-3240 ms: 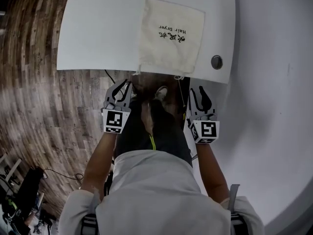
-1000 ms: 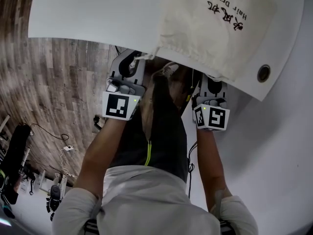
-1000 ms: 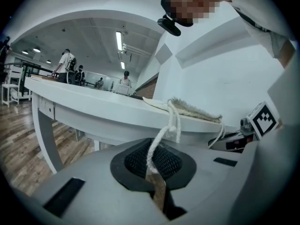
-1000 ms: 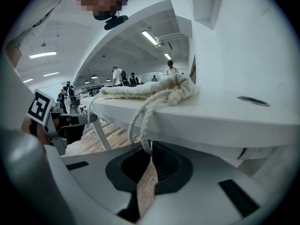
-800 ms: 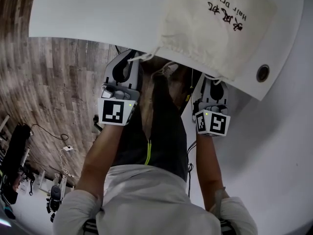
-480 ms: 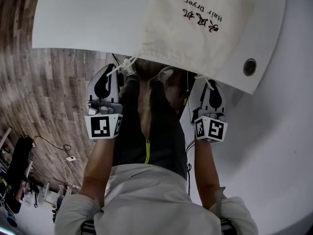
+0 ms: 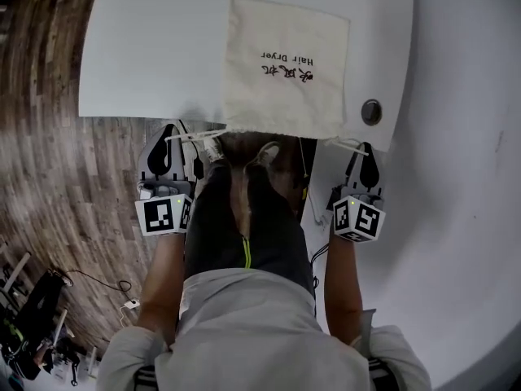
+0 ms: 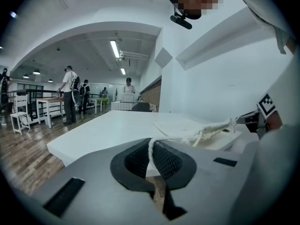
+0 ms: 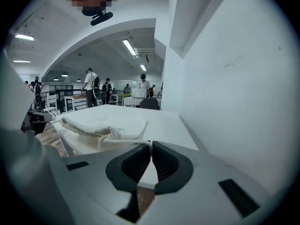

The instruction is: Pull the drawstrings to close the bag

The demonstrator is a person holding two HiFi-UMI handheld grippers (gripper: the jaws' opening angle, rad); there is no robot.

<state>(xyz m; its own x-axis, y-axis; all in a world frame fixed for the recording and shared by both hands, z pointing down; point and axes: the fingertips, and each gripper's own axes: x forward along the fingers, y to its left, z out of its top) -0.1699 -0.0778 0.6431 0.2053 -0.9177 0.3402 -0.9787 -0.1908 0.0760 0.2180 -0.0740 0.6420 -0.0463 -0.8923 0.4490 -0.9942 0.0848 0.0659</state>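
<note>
Cream bag: lying squarer on the white table than a moment ago, its mouth bunching at the near edge.
Left gripper: pinching the left cord, now reaching further outward.
Right gripper: clamping the right cord, just beyond the bag's corner.
Texture: thin twisted strands, both stretching taut.

A cream cloth drawstring bag lies flat on the white table, with black "Hair Dryer" lettering facing up. Its gathered, puckered mouth hem runs along the table's near edge. A white cord drawstring leaves the hem's left end and stretches taut out past that edge, pinched in the closed jaws of the left gripper. The matching right drawstring runs off the hem's right end, pinched in the right gripper.
</note>
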